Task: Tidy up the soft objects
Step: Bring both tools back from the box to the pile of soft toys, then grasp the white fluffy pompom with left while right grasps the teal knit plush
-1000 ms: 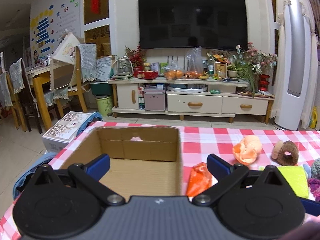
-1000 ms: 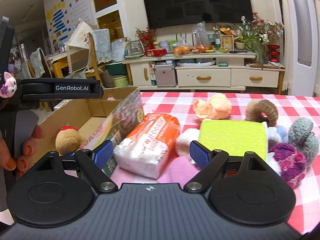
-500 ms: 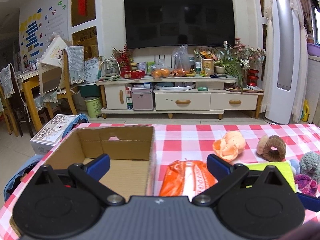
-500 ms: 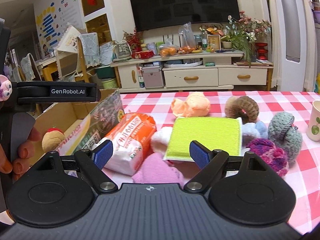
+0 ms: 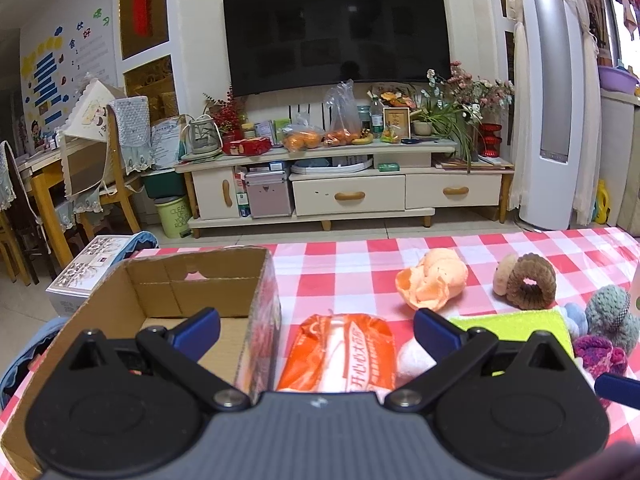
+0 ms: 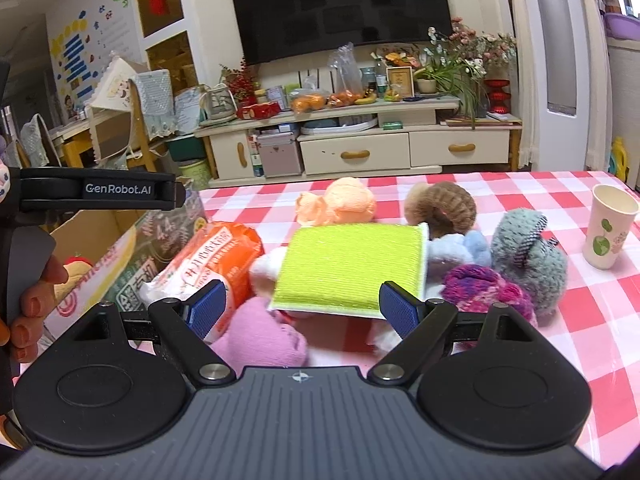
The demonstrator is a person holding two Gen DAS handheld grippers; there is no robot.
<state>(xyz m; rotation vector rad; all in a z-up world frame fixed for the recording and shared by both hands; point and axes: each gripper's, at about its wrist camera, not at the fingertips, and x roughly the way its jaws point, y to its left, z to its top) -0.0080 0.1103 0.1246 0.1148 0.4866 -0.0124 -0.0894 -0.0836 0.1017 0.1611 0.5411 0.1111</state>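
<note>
Both views have slid rightward across the tabletop (image 6: 540, 192) over the last second: the cardboard box (image 5: 160, 300), which filled the middle of the left view, now sits at its left, and the pile of soft things has come to the centre.

The left tongs (image 5: 316, 330) are spread wide and hold nothing. Directly ahead of them, between the two blue tips, lies an orange tissue pack (image 5: 340, 356), its long axis pointing away from the camera, just beside the box's right wall.

The right tongs (image 6: 302, 304) are also wide open and empty. A flat green cloth pad (image 6: 348, 268) lies straight ahead of them, resting on the heap, with a pink plush (image 6: 260, 336) below its near-left corner. A purple knitted ball (image 6: 484, 292) and a grey knitted toy (image 6: 528, 256) sit to its right. A person's hand (image 6: 36, 300) holds the left tool at the left edge of this view.

The tissue pack appears the nearer target for the left tongs; the pad for the right.
</note>
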